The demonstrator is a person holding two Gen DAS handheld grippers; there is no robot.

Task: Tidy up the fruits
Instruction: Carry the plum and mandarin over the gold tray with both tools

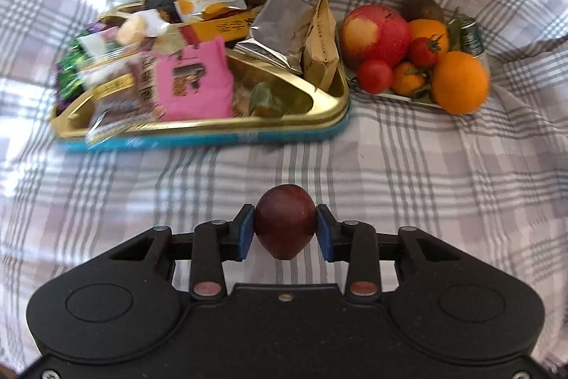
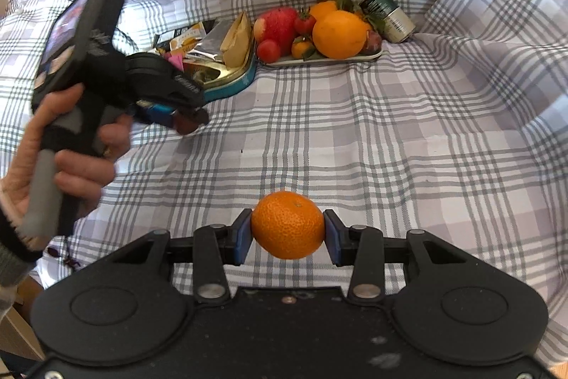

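Observation:
My left gripper (image 1: 285, 229) is shut on a dark red plum (image 1: 285, 221), held above the checked cloth in front of the snack tin. My right gripper (image 2: 288, 231) is shut on a small orange mandarin (image 2: 287, 224). The fruit tray (image 1: 401, 96) at the back right holds a red apple (image 1: 372, 34), tomatoes (image 1: 374, 76), a big orange (image 1: 459, 82) and mandarins. It also shows in the right wrist view (image 2: 319, 59). The left gripper with the plum shows at the left of the right wrist view (image 2: 188, 123).
A gold tin with a blue rim (image 1: 213, 126) full of snack packets sits left of the fruit tray. A dark green can (image 2: 388, 15) lies on its side behind the tray. The checked cloth (image 2: 390, 137) rises in folds at the back and right.

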